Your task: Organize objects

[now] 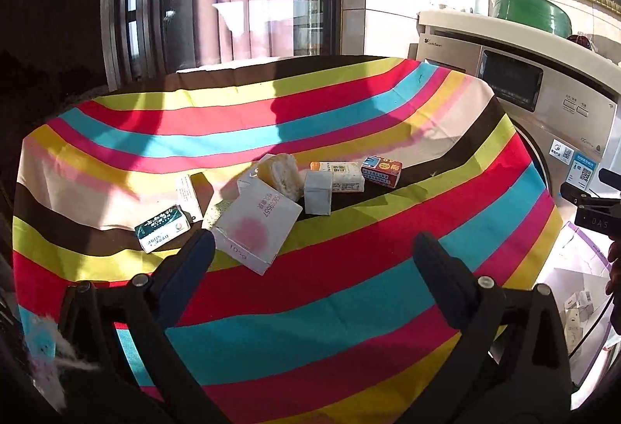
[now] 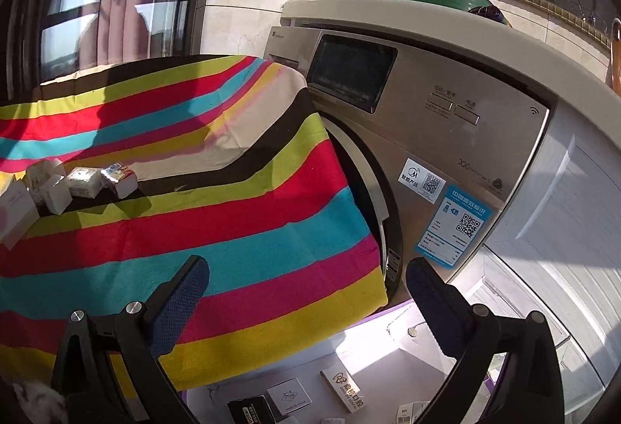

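Where the striped cloth covers the surface (image 1: 349, 288), small boxes cluster mid-surface: a large white box (image 1: 258, 226) printed "66898557", a green-and-white box (image 1: 163, 228) toward the left edge, and a red-and-blue box (image 1: 381, 171) whose writing is too small to read. Both the left hand-held gripper (image 1: 314, 253) and right hand-held gripper (image 2: 306, 276) hover spread apart, holding nothing. The washing machine (image 2: 446, 136) has Chinese labels and QR codes.

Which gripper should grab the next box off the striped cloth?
Left. The left gripper is open right over the boxes, its finger beside the big white box. The right gripper, also open, sits at the cloth's edge over the bin.
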`<state>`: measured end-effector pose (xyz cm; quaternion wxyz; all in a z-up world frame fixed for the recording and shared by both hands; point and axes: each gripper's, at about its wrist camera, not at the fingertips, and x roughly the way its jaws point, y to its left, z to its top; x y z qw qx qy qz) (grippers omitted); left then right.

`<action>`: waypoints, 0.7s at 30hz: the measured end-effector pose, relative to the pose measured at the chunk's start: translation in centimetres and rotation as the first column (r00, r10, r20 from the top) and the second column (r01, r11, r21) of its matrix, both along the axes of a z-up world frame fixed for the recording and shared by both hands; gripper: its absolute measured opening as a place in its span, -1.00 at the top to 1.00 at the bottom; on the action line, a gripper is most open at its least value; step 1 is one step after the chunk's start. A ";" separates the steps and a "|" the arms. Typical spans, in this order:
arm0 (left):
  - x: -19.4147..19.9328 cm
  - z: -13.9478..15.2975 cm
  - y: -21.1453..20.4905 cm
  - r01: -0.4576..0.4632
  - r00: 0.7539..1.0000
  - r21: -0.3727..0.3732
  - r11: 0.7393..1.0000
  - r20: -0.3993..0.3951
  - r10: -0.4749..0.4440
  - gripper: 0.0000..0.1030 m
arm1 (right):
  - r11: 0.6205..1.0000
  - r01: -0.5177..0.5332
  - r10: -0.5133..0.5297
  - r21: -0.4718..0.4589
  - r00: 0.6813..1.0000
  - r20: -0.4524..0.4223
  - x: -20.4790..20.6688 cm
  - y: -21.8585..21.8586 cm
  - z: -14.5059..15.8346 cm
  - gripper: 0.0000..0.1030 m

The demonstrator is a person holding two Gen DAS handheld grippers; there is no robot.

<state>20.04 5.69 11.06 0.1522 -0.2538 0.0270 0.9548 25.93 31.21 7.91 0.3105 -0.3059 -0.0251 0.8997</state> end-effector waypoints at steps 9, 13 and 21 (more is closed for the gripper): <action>-1.7 -0.9 -6.0 -0.105 0.991 0.086 0.991 0.089 0.097 -0.99 | 0.971 -0.210 0.202 -0.116 0.977 -0.072 -3.8 -2.6 0.1 -0.99; -2.6 -2.0 -8.6 -0.186 0.974 0.129 0.974 0.157 0.165 -0.99 | 0.948 -0.282 0.273 -0.148 0.959 -0.081 -5.5 -3.5 0.0 -0.99; -4.6 -3.2 -14.2 -0.299 0.940 0.226 0.927 0.237 0.245 -0.99 | 0.911 -0.357 0.347 -0.205 0.934 -0.088 -7.9 -6.0 -0.8 -0.99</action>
